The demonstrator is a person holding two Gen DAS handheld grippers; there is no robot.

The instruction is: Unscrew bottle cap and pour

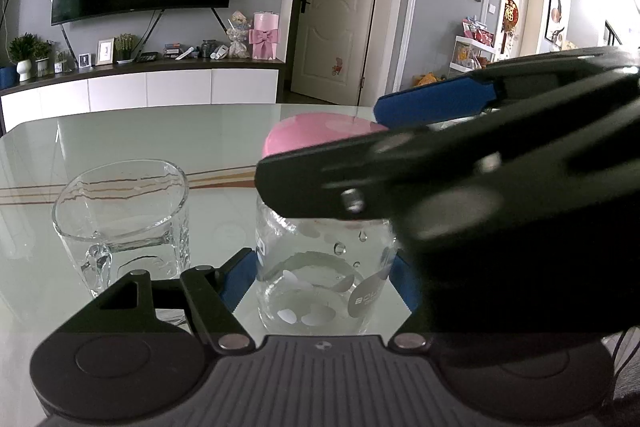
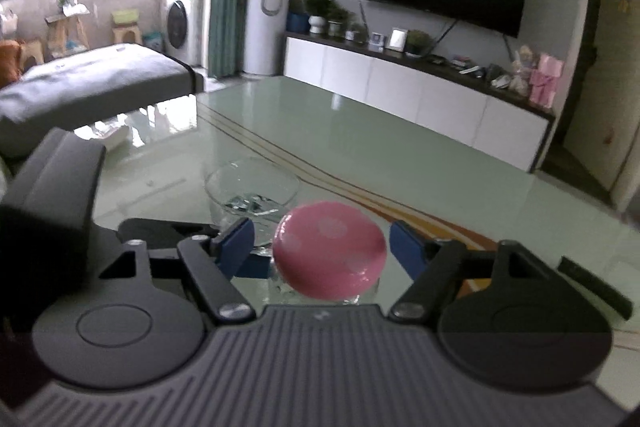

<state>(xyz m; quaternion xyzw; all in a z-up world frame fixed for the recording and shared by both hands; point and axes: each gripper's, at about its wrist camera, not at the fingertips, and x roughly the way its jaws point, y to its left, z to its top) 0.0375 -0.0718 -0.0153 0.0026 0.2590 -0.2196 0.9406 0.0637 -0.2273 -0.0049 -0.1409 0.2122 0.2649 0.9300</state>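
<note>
Currently, left gripper (image 1: 326,277): its 2 blue pads press against the clear body of the bottle (image 1: 320,279) from both sides, low on the glass; it grips the bottle upright on the table (image 1: 160,135).
Bottle: clear, nearly empty, with water drops on its inner wall and grey lettering near its base; it stands directly between the left gripper's fingers, close to that gripper's body.
Cap: the pink cap (image 2: 330,253) is on top of the bottle; in the right wrist view it sits between the right gripper's fingers and slightly nearer the left-hand pad.
Right gripper (image 2: 323,247): it comes in over the bottle top from above and from the right of the left gripper; its fingers stand spread, with a visible gap between each blue pad and the cap, so it holds nothing.
Right gripper fingers (image 1: 436,105): in the left wrist view 1 blue pad passes behind the cap and 1 black finger crosses in front of the bottle's neck; that view is blurred there.
Glass: a clear drinking glass (image 1: 122,223) stands on the table just beside the bottle, to the left of the left gripper's fingers and beyond the right gripper's fingertips.
Table: pale green, glossy, with brown stripes running past the glass.
</note>
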